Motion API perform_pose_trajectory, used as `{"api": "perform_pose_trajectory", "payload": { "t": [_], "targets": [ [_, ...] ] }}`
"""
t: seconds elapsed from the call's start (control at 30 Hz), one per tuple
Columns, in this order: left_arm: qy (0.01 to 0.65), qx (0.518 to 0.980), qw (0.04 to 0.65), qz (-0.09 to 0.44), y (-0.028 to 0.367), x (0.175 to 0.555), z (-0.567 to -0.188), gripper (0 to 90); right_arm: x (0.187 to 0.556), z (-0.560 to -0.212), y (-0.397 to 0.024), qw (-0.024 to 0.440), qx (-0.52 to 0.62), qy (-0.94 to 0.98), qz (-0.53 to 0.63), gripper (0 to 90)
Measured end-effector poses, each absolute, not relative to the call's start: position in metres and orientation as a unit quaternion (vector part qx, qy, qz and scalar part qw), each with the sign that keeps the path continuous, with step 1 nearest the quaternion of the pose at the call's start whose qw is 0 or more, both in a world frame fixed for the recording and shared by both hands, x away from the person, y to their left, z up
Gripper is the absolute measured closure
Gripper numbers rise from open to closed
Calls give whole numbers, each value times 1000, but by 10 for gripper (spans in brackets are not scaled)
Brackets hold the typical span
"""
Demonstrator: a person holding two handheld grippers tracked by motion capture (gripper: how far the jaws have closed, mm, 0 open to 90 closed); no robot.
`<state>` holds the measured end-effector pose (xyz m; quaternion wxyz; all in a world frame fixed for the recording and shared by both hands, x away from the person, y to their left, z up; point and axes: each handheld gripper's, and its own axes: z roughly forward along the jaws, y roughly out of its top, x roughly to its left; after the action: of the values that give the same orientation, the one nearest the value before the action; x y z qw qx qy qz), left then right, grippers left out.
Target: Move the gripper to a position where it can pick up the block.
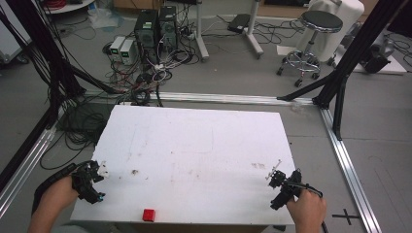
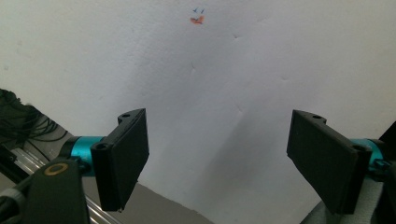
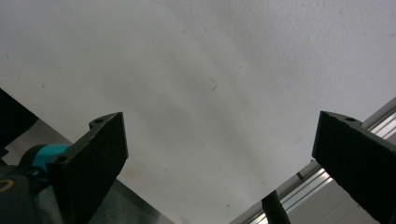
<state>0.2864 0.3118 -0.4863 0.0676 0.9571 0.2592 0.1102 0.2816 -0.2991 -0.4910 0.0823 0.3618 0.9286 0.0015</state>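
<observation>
Jaws of both grippers gape over the white board (image 1: 194,145) (red block (image 1: 148,214) near).

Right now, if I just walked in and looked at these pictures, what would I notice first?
Probably the big white table, almost bare, with one little red block sitting alone near its front edge. Then the two hands at the table's front corners, each holding a black gripper: the left gripper and the right gripper, both with jaws spread wide and holding nothing. Behind the table, a tangle of black cables lies on the floor.
</observation>
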Motion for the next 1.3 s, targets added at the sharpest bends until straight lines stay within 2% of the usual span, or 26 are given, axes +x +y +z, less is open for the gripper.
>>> {"api": "perform_pose_trajectory", "payload": {
  "t": [0.37, 1.3],
  "targets": [
    [257, 957, 74, 112, 311, 286, -485, 212, 281, -490, -298, 80, 360, 930, 2, 26],
    [178, 974, 80, 115, 289, 281, -484, 210, 281, -489, -296, 79, 353, 932, -2, 26]
  ]
}}
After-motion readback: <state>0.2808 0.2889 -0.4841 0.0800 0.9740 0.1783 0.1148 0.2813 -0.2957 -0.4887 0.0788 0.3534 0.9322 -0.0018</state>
